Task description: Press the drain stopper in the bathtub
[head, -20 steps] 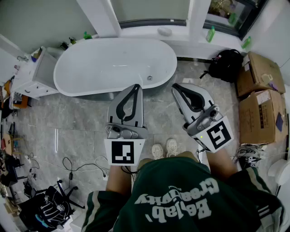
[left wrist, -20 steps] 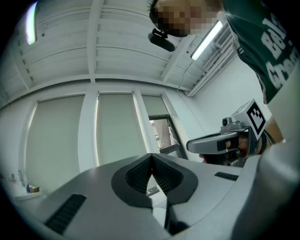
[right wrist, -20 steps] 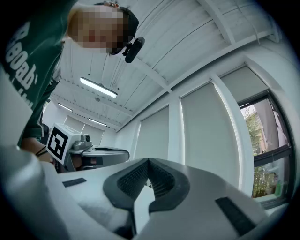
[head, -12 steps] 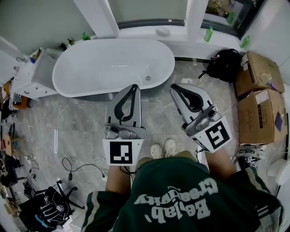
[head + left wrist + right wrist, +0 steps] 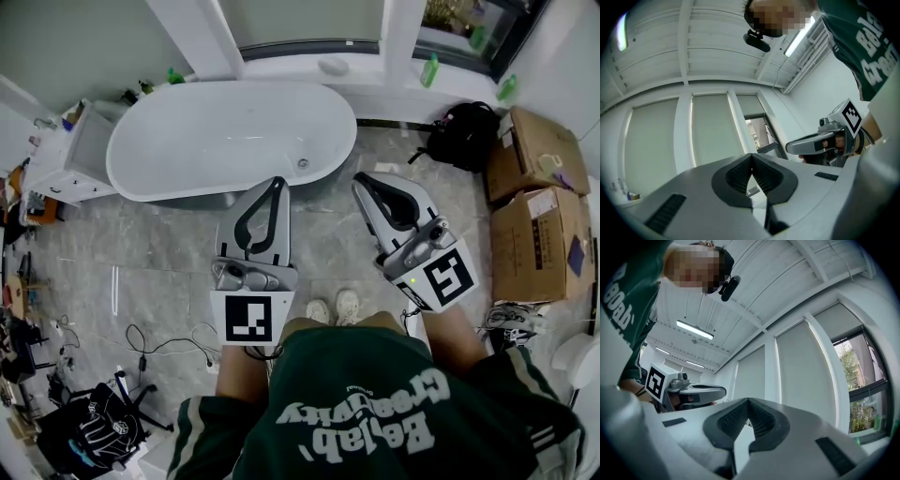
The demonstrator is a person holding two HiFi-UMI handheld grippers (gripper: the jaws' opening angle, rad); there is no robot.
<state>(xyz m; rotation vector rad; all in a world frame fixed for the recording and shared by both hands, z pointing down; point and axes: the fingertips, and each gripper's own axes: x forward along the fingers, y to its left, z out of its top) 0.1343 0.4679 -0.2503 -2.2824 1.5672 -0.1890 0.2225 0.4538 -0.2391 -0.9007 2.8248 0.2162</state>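
Note:
A white oval bathtub (image 5: 187, 178) stands ahead of me on the grey marble floor, and its small round drain stopper (image 5: 303, 163) sits near the tub's right end. My left gripper (image 5: 279, 181) is held at waist height, tips just short of the tub's near rim, shut with nothing in it. My right gripper (image 5: 362, 180) hangs over the floor to the right of the tub, also shut and empty. Both gripper views point up at the ceiling and windows; the left gripper (image 5: 751, 157) and right gripper (image 5: 748, 401) show tips touching.
Cardboard boxes (image 5: 539, 197) and a black backpack (image 5: 467, 131) stand at the right. A white cabinet (image 5: 66, 159) is left of the tub. Cables (image 5: 169, 347) and a black bag (image 5: 89, 431) lie on the floor at lower left. Bottles (image 5: 429, 70) stand on the window ledge.
The view has shifted slightly, so the tub sits a little further left and up. Both grippers stay shut and hold nearly the same pose.

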